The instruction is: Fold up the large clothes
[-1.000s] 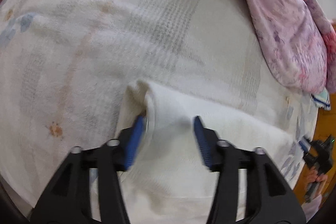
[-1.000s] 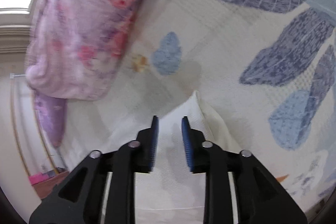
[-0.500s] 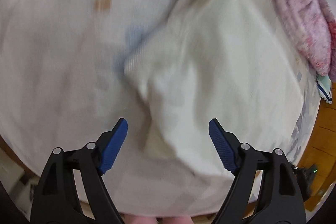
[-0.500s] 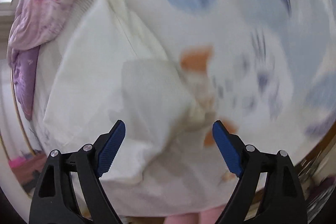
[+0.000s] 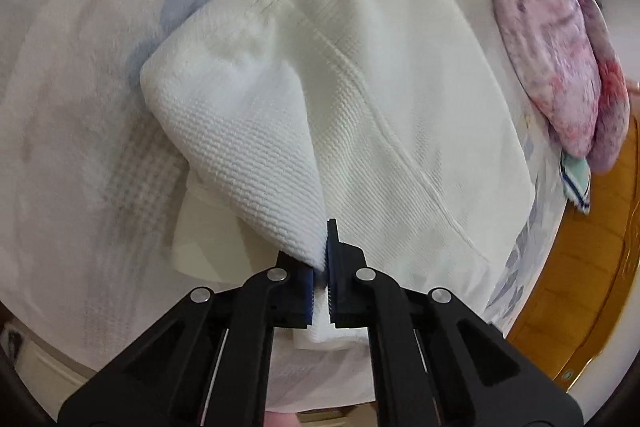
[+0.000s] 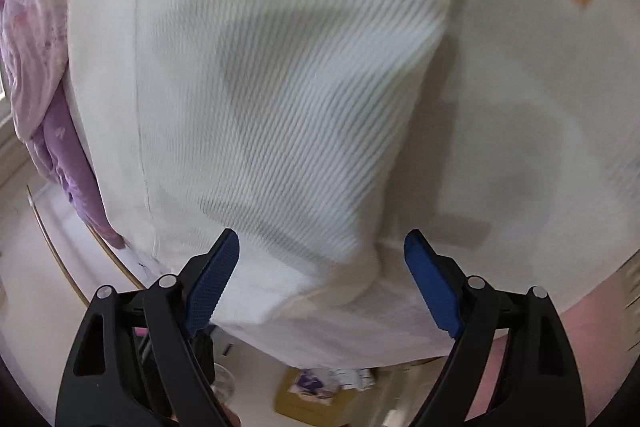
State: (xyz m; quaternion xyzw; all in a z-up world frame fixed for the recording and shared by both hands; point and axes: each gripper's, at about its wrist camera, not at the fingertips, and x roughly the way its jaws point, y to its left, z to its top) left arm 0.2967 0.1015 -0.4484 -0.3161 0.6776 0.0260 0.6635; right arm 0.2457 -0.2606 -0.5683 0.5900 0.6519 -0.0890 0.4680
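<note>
A: What has changed since half a second ago?

B: Our left gripper, then wide apart, has clamped a corner of the white waffle-knit garment lying on the bedspread. Our right gripper has been narrowing, still unclamped over the hem.

A: Meaning?

B: We judge the next fold half-secured.

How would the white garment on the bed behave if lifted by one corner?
Probably floppy: the garment drapes in soft folds where the left tongs pinch it. Likely not slippery: its weave looks textured.
</note>
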